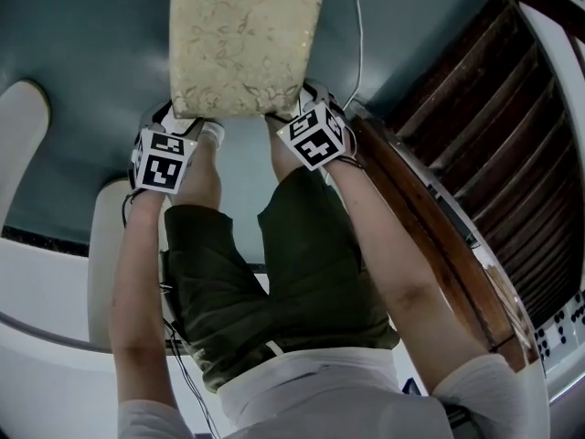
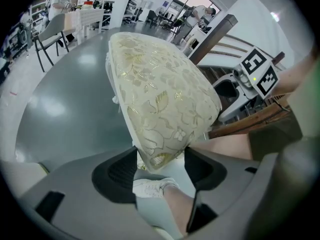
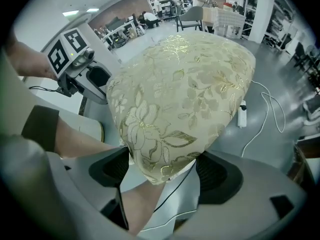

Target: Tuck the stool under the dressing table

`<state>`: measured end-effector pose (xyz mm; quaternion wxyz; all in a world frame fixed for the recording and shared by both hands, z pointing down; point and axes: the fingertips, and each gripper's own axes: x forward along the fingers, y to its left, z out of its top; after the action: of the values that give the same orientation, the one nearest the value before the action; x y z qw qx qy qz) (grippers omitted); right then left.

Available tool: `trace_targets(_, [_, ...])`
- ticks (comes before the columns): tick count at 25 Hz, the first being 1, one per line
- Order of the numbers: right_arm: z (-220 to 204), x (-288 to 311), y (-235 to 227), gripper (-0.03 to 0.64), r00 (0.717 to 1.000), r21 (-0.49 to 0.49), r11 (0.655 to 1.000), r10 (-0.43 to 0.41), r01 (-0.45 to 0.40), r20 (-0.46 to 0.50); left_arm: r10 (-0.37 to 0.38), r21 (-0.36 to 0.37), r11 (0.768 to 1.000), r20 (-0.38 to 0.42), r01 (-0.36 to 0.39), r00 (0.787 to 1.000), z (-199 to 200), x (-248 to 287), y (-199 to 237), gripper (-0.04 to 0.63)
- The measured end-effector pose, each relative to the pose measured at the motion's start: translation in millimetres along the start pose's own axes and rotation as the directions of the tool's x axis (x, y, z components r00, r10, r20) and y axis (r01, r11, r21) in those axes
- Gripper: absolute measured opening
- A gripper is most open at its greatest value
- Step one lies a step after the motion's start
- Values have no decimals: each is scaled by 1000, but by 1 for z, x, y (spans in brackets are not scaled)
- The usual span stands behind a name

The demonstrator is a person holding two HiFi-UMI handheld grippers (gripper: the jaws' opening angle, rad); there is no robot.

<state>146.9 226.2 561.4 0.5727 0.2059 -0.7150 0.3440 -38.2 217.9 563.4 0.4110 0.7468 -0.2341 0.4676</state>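
The stool [image 1: 247, 39] is covered in cream brocade cloth with woven flowers that glint gold. The floor [image 1: 82, 35] is smooth grey-blue with a soft sheen. The dressing table [image 1: 420, 218] rim is dark, glossy varnished wood. The left claw [image 2: 161, 159] and right claw [image 3: 164, 166] have matt grey plastic shells and black ribbed pads [image 2: 120, 171].

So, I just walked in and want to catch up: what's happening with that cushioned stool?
A person stands over the stool with a gripper in each hand. The left gripper and the right gripper each have their jaws closed on a near corner of its cream floral cushion. The stool is out on the grey floor, beside a dark wooden slatted frame, and is not yet tucked under anything.
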Motion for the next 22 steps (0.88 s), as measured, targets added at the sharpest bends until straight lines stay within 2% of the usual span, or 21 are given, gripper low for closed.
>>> trace_targets(7, [3,5,16,407,1000,15,999,32,-32,0,55,25,998,-33,-54,998,-2,-10,18,282])
trace_targets(16, [19,14,50,385,999,43,998,47,-48,15,104,81,991,-15,-103,994,-12,-32,51,275])
trace_targets(19, [24,19,64,377,998,46,997,58,-59,23,128,61,990,10,-129,992,-21,-39,63,264])
trace_targets(22, [28,25,80,367,997,46,996,72,-73,25,152,-10,988,36,-151,988,-33,-48,76,250])
